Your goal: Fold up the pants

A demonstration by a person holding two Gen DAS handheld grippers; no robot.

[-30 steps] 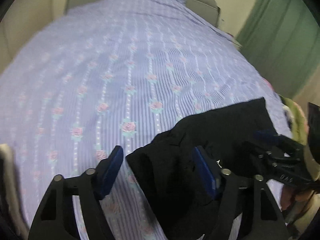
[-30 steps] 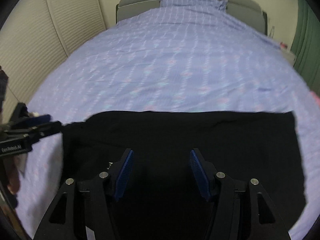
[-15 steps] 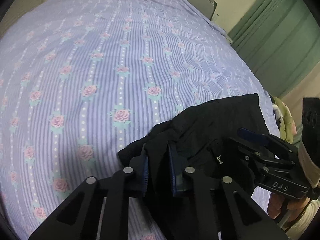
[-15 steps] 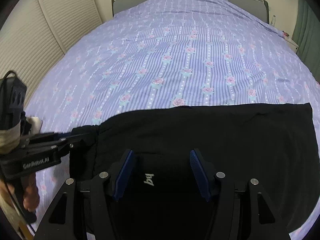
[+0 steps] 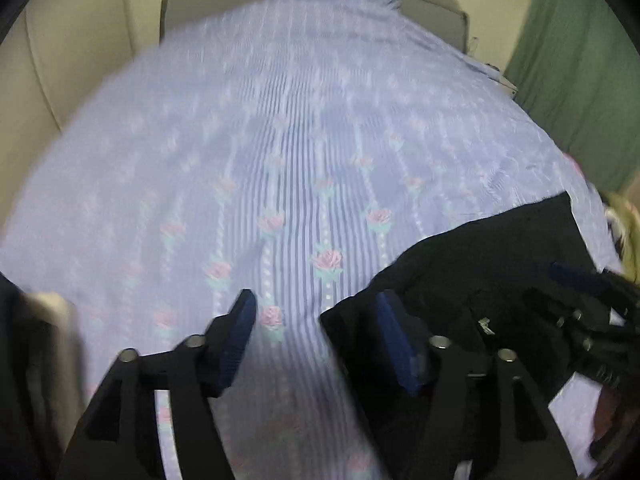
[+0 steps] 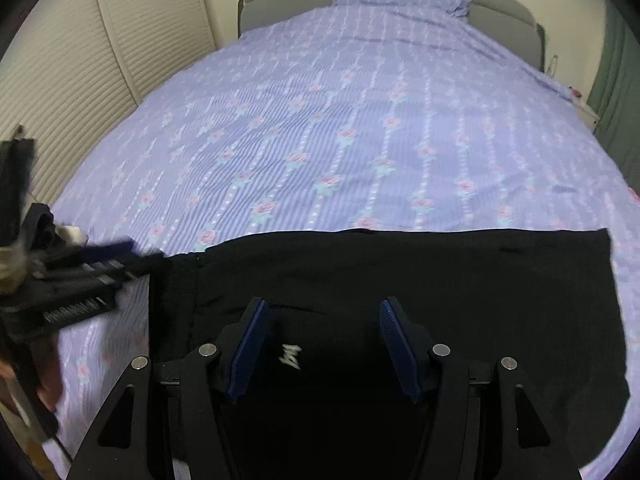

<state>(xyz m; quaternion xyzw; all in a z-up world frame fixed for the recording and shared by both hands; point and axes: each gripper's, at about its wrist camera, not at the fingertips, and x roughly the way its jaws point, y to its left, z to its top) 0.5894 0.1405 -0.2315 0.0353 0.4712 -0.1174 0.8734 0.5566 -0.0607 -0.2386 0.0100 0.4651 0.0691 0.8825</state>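
L gripper (image 5: 316, 336) jaws just reopened wide, dropped the black pants (image 6: 400, 280) corner; nothing between pads. R gripper (image 6: 320, 348) jaws wide, empty, over pants on bedspread (image 6: 360, 120). Prob regrasp next.

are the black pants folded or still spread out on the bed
Folded, apparently: the black pants lie as one flat, straight-edged rectangle on the floral bedspread, no separate legs showing. How many layers cannot be told.
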